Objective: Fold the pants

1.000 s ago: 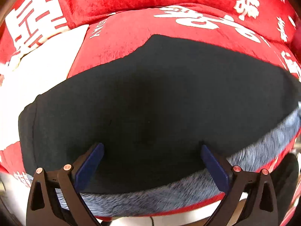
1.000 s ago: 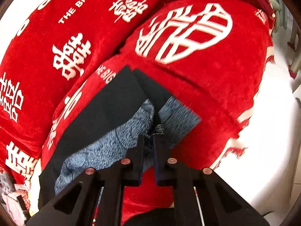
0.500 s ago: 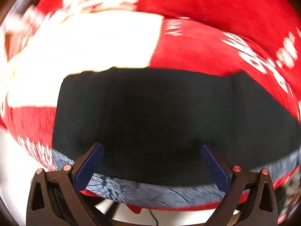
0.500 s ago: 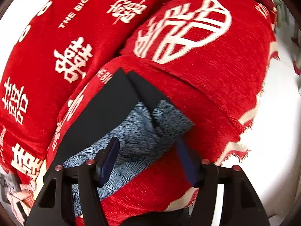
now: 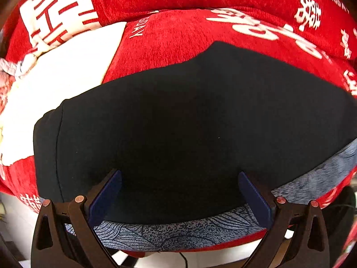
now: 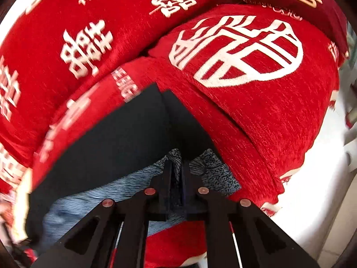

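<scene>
Closest to me in the right wrist view, my right claw has its jaws pinched together on a fold of the blue-grey patterned fabric of the pants, at the edge nearest the camera. In the left wrist view, my left claw stands wide, its two blue-padded fingers spread over the dark cloth with nothing gripped between them; I cannot tell whether the tips touch the fabric.

The pants lie spread across red cushions, which seem to belong to a sofa or a similar seat. The cushion covers are a plush, slightly ribbed red weave with large white Chinese characters and small Latin lettering. A white panel shows at the left of the left view, and a pale floor or surface lies beyond the cushion edge at the right of the right view.

The pants look smooth, matte and near black on the outside, with a mottled blue-grey band printed in fine curved lines along the near edge. In the right view the dark cloth narrows to a point further away, where a straight seam or fold runs between two layers. Behind it rises a rounded cushion with a large white emblem.
</scene>
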Demonstrator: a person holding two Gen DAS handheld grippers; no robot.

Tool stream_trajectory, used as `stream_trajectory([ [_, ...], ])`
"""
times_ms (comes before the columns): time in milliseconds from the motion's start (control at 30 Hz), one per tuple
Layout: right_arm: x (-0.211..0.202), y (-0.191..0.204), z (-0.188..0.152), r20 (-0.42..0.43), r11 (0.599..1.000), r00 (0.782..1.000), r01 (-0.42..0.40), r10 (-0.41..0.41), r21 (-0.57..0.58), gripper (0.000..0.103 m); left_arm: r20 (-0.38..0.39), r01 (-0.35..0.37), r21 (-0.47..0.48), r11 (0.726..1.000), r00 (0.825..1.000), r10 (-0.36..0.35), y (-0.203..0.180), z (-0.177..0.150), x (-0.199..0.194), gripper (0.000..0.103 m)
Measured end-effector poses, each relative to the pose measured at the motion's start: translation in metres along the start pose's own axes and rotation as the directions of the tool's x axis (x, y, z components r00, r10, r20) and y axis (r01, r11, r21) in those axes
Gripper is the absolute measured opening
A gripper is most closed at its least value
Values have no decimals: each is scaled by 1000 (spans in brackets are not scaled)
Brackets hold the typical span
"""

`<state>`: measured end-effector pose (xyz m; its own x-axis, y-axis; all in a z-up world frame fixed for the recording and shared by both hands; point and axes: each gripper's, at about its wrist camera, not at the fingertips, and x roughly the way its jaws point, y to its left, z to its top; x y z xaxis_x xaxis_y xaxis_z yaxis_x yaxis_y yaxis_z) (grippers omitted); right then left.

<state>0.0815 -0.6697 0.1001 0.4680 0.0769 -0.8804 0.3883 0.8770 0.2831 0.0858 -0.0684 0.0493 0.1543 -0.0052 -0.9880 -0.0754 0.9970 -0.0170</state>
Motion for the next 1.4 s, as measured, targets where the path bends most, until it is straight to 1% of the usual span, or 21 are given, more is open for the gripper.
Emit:
stream_trajectory([
  [133,-65,24,12,142,998,990,-9,19,-70,7,18,9,-16,1000,1000,-8,18,5,-11,103],
  [233,-91,38,15,191,995,982,10,9,-99,7,23,-23,-32,999,999,23,23,5,-7,103],
  [267,-91,39,15,191,995,982,29,-10,-96,7,20,-37,-49,998,999,38,29,7,-4,103],
  [333,-77,37,15,191,983,974,147,-124,-112,2,-20,-81,-93,992,997,79,46,3,8,103],
  [400,-49,22,17,136,965,962,248,-235,-85,1,-23,-27,-145,989,999,24,63,-8,11,103],
  [500,-17,1,15,19,960,962,272,-272,-65,1,-12,-69,-141,988,998,68,72,-8,1,103],
  [567,-21,4,8,23,978,980,200,-199,-62,3,9,-98,-150,984,995,101,74,-9,-9,103],
  [600,-25,10,5,30,988,990,140,-138,-58,8,22,-77,-151,986,996,81,71,-8,-14,103],
  [667,-26,27,1,17,989,994,108,-107,-99,54,42,-31,-141,989,998,37,61,-5,-21,103],
  [700,-26,33,-3,31,987,994,112,-109,-119,85,62,-17,-119,993,998,24,52,-2,-25,103],
  [733,-26,35,-7,66,983,990,136,-128,-127,87,81,-25,-85,996,996,32,41,0,-28,103],
  [800,-18,28,-11,33,983,987,157,-154,-92,87,99,-81,-8,997,992,81,21,-2,-30,103],
  [867,-15,16,-17,-3,994,994,109,-109,-21,81,69,-101,7,995,993,101,21,-3,-19,103],
  [933,-18,9,-28,-23,999,998,51,-50,11,81,8,-132,-40,990,991,132,36,-8,-3,103],
  [967,-20,11,-35,-33,1000,999,21,-21,6,81,-13,-121,-74,990,993,120,49,-10,5,103],
  [1000,-21,18,-43,-41,1000,999,-5,4,-25,80,-14,-58,-127,990,998,56,63,-14,6,103],
  [1033,-24,31,-51,-38,997,999,-16,13,-76,80,-14,-36,-162,986,999,35,73,-18,4,103],
  [1100,-27,65,-66,-29,980,999,-27,22,-199,80,-13,-68,-183,981,998,67,85,-23,-2,103],
  [1233,-22,157,-96,-19,887,1000,-21,14,-462,80,8,-139,-203,969,990,143,96,-25,-16,103],
  [1333,-10,193,-107,-70,876,997,-66,37,-478,80,52,-130,-231,964,988,146,99,-29,-32,103],
  [1400,-7,198,-110,-108,903,991,-120,82,-412,80,62,-116,-245,962,989,135,102,-28,-35,103],
])
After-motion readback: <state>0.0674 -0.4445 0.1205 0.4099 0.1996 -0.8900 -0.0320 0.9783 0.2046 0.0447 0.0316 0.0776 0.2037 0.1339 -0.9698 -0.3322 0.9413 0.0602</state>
